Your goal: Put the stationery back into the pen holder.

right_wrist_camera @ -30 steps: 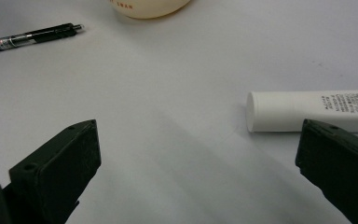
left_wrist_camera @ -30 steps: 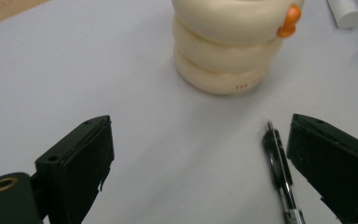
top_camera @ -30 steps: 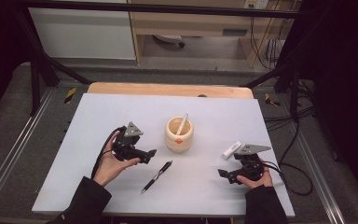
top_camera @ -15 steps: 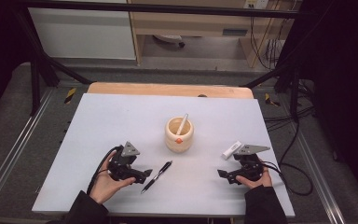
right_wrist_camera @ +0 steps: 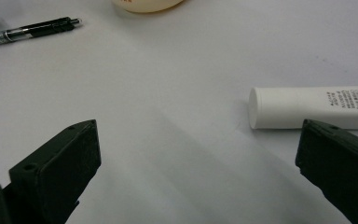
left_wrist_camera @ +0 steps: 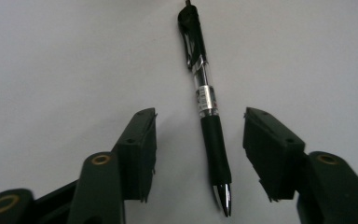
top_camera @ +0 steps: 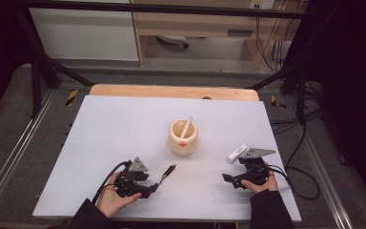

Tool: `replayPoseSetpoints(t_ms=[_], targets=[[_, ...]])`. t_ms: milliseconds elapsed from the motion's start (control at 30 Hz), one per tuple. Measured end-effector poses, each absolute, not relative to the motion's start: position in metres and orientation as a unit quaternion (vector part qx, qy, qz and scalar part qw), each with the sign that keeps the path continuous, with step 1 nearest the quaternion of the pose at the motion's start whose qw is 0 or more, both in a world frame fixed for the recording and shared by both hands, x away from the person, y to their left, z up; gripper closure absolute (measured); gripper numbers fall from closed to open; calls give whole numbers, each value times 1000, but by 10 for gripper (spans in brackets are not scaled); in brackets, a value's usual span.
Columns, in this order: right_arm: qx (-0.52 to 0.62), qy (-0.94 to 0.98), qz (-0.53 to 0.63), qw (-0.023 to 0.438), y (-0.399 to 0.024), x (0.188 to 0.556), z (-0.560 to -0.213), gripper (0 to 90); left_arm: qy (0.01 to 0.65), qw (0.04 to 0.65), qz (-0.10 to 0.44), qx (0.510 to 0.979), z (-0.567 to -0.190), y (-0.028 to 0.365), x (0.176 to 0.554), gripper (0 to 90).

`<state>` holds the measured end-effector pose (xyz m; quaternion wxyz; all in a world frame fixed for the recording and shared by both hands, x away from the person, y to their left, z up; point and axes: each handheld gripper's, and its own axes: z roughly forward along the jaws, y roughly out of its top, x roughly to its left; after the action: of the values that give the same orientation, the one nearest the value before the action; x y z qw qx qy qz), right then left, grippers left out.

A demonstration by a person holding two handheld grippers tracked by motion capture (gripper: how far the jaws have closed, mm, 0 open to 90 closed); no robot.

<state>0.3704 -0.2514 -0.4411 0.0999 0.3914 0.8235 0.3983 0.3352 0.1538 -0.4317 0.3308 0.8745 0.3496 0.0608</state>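
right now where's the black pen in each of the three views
High view: the black pen lies low and left of centre on the table, just ahead of the left gripper.
Left gripper view: it runs from top centre down between the two jaws, tip nearest the camera, pads not touching it; the jaws have just been closing.
Right gripper view: it lies at the top left edge.
Shared landmark: the cream cup, whose base also shows at the right gripper view's top.

Both grippers held low over the table, jaws apart.
Left gripper (top_camera: 153, 187) is gripped by the left hand (top_camera: 110, 200) at 7 o'clock of the high view, jaws aimed toward 2 o'clock, just been closing but not yet pressed together. Right gripper (top_camera: 228, 178) is held by the right hand (top_camera: 260, 183) at 5 o'clock, jaws spread wide, aimed toward 9 o'clock.
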Motion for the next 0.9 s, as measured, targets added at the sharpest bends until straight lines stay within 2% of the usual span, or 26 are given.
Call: replayPoseSetpoints(t_ms=[267,500,900], targets=[[391,824,398,98,-251,370,-441,6,341,318,63,882,-437,143,329,653],[392,824,398,97,-251,370,-441,6,349,313,66,881,-438,142,329,752],[391,825,397,98,-251,371,-441,6,374,307,68,872,-438,140,328,792]])
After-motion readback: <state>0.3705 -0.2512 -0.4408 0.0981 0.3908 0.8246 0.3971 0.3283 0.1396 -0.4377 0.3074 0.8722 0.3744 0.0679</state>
